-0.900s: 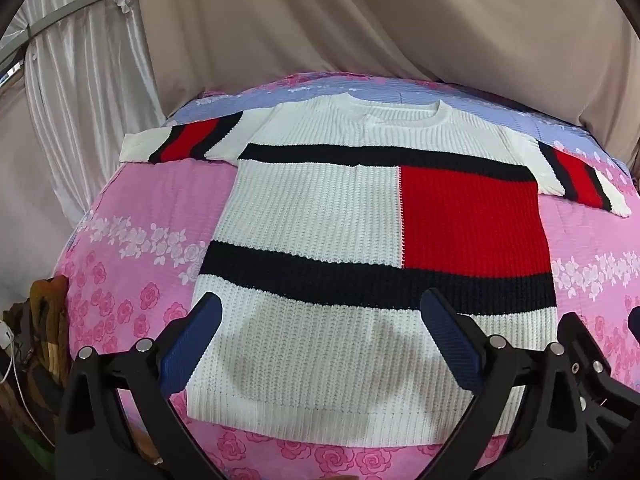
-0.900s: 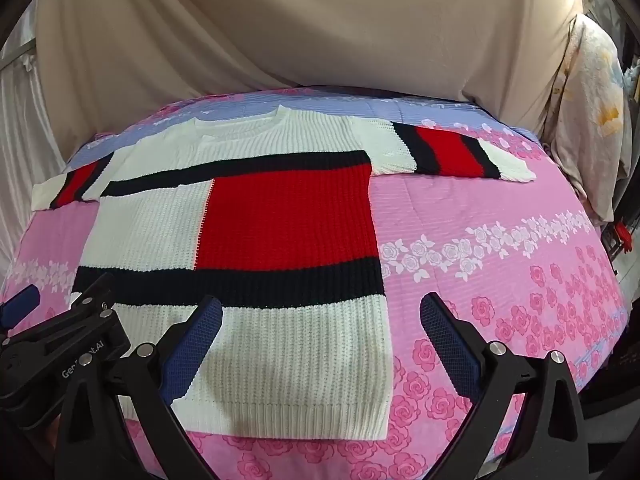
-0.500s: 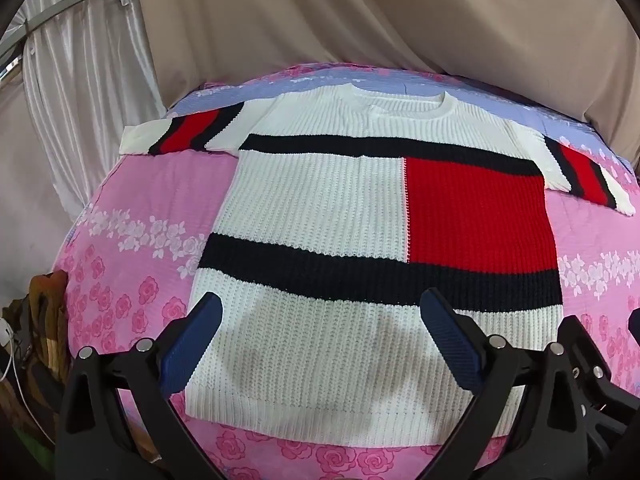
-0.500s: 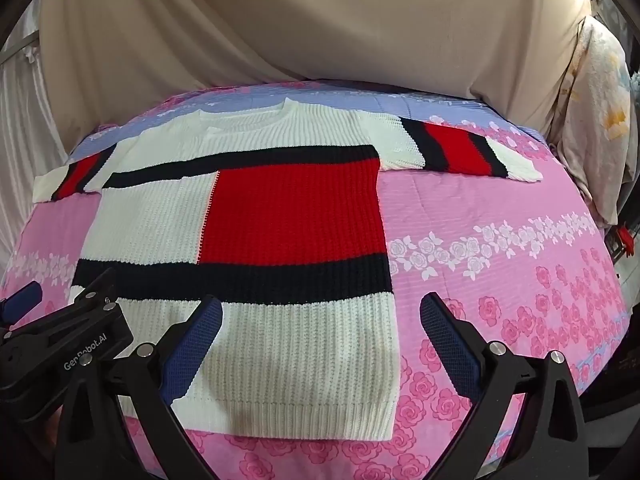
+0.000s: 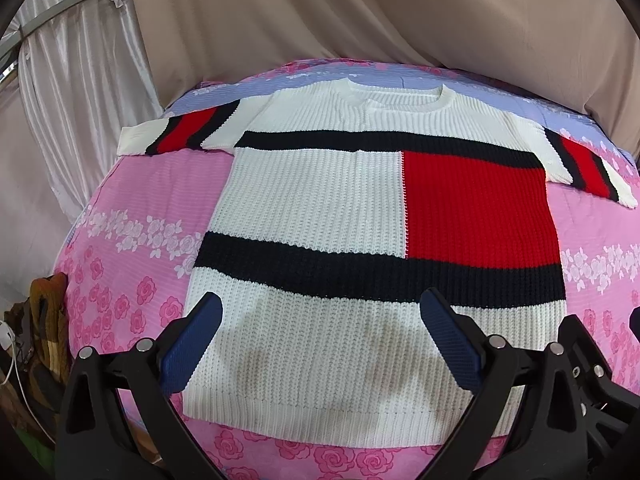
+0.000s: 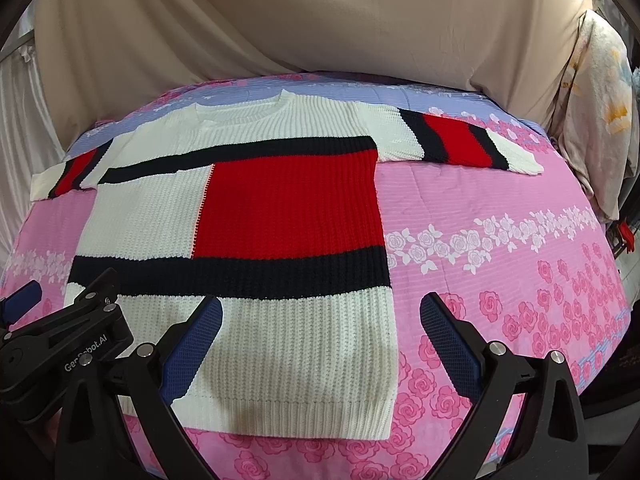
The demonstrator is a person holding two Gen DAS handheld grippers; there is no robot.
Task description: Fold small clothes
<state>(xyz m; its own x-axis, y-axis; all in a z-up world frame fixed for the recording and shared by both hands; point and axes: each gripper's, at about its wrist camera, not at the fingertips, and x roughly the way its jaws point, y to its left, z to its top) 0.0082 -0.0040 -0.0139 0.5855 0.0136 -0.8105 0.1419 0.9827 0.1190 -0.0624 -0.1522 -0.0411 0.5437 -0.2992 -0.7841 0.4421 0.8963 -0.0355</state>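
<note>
A small knitted sweater [image 5: 320,208] [image 6: 280,208], white with dark navy bands and a red block, lies flat and face up on the pink flowered bedsheet [image 5: 132,208], both short sleeves spread out. My left gripper [image 5: 320,320] hovers open above the sweater's lower white part, near the hem, with nothing between its blue pads. My right gripper [image 6: 320,320] is open too, over the hem's right corner, one pad over the knit and the other over the sheet. The left gripper's black body [image 6: 60,344] shows at the lower left of the right wrist view.
Beige drapes [image 5: 360,12] hang behind the bed and pale curtains [image 5: 72,72] to the left. A brown heap and a white cable [image 5: 36,320] sit off the bed's left edge. A flowered cloth [image 6: 596,120] hangs at the right. Bare sheet [image 6: 520,260] lies right of the sweater.
Both views have shifted slightly forward and down: the sweater sits a little lower and larger in the frames. Both grippers stay open and the sweater has not moved.
</note>
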